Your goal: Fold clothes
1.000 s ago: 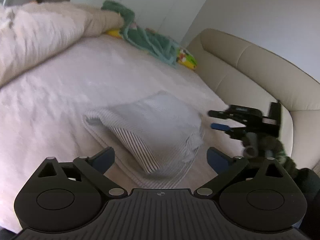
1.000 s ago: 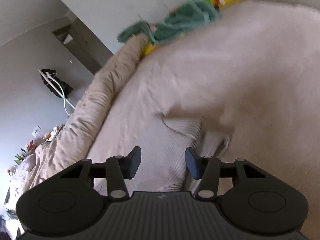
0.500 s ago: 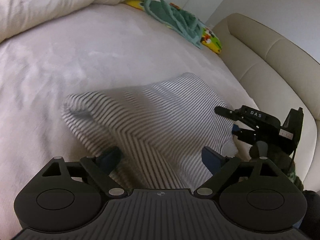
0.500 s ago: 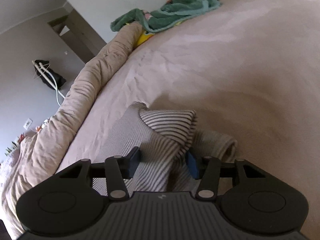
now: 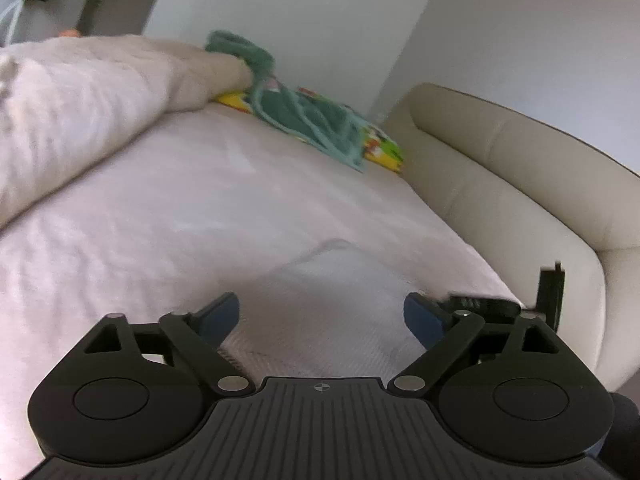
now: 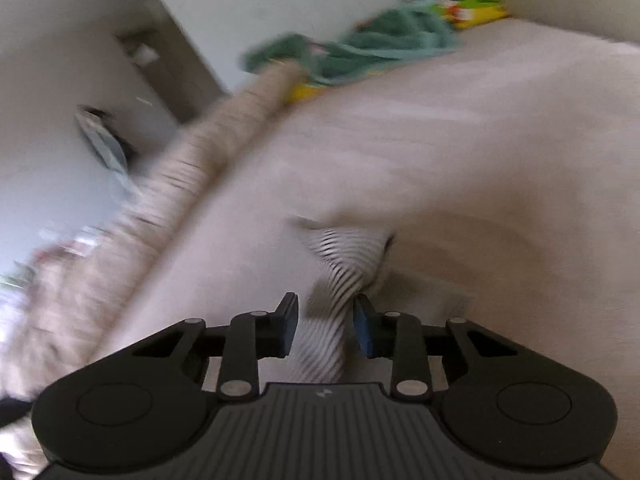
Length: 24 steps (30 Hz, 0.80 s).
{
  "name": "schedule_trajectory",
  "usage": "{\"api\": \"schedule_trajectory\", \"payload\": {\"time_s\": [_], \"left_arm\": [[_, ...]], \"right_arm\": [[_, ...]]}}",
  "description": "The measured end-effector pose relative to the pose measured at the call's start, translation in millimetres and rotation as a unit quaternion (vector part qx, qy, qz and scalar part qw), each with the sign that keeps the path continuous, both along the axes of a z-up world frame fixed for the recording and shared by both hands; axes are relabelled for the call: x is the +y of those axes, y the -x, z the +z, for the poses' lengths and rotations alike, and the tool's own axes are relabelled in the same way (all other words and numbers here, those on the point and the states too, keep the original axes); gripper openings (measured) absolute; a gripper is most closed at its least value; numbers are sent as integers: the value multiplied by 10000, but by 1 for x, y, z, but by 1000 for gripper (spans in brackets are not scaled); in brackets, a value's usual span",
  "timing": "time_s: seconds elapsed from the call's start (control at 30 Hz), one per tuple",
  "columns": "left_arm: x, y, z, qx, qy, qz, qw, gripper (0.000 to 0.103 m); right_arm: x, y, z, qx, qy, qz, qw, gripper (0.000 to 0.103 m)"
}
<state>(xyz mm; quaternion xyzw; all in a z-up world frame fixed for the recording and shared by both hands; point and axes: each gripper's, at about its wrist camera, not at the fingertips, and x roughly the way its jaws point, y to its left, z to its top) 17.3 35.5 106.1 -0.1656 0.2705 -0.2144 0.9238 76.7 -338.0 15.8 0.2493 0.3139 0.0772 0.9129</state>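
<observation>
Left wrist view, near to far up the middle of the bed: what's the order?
Left gripper → striped garment → bare pink bedsheet → green towel → white wall.

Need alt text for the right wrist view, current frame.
Motion-blurred view: the right gripper, jaws partly closed around a bunched grey-and-white striped garment on a pale pink bedsheet. Behind lie a rolled beige duvet and a teal knitted blanket.

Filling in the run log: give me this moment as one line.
task: fold clothes | left gripper: open, empty, over striped garment | right gripper: partly closed around garment fold, grip unclear | surface: bed | views: motion-blurred
</observation>
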Motion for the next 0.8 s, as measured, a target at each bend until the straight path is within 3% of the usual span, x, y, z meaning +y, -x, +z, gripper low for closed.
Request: {"api": "schedule_trajectory", "payload": {"time_s": [0.13,0.23,0.3,0.43,0.57,0.6,0.7,0.8], "left_arm": [[-7,-19,-11,230,228,-197,9993,93],[-32,-38,-22,327,239,-656,9970,93],[-53,-51,-31,365,93,-912,9951,94],[-71,-68,-63,780,-285,-1093,9905,95],[-57,-47,-80,330,-178,-1321,9905,95],[-55,-40,-82,238,-197,-1340,9905,95],[-55,-22,-79,13,-416,-1317,9904,95],[-50,-8,-57,-169,-489,-1224,9911,96]], "right_arm": [[-10,7,-4,132,97,-292,9994,34],[3,2,18,-270,449,-248,9983,36],[12,-4,31,-517,676,-181,9962,37],[43,-57,44,-750,1028,308,9914,51],[53,-103,1,31,1080,266,9938,52],[49,-108,-11,180,993,202,9947,55],[23,-96,-37,124,230,60,9996,57],[24,-75,-30,106,588,54,9982,59]]}}
